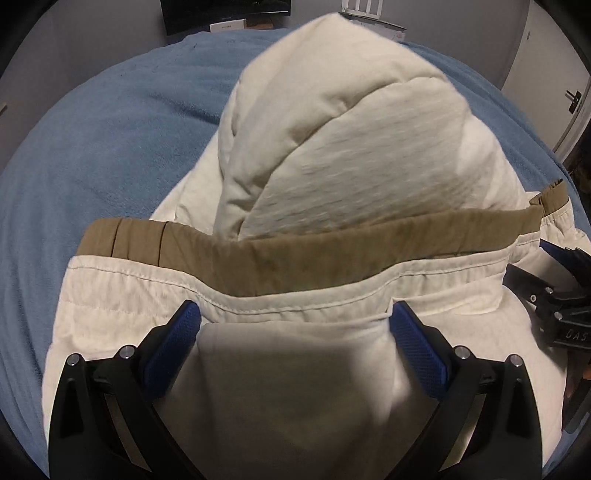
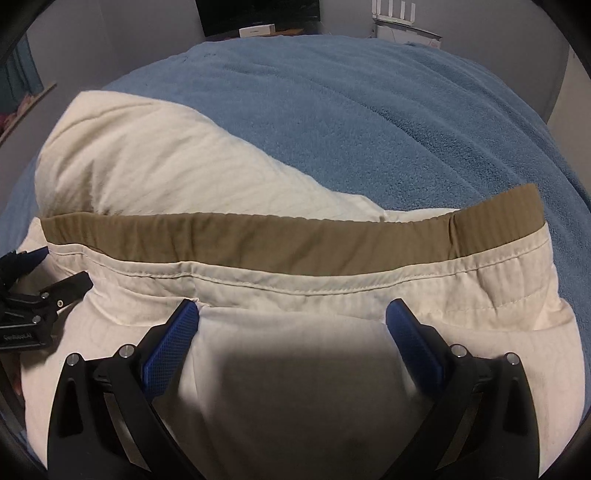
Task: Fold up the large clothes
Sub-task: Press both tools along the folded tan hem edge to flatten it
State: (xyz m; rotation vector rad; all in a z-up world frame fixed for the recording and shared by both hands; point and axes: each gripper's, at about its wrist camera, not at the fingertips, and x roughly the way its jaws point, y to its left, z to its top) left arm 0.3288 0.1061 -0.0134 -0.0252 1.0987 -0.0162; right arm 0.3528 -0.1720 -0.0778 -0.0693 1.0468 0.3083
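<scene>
A cream quilted garment with a tan waistband lies on a bed under a blue blanket. It looks like padded trousers or a similar bulky piece, though the exact kind is hard to tell. In both views the waistband runs from 9 to 3 o'clock, just beyond the fingertips, and the rest of the cloth bunches up toward 12 o'clock in the left view and toward 10 o'clock in the right.

The left gripper has its jaws wide apart, with a hump of cream cloth rising between the blue pads and touching them; they are not clamped on it. The right gripper stands the same way, jaws apart over the cloth below the waistband. Each shows at the edge of the other's view, so the two sit side by side along the same hem. That spacing probably serves to take the waistband at two points, so the wide edge can be carried over evenly for a fold.

The thick padding is the main obstacle: it puffs up and may spring back or slip from a shallow bite. At 12 o'clock, beyond the bed, stand a dark screen and a white rack, well apart from the work.
</scene>
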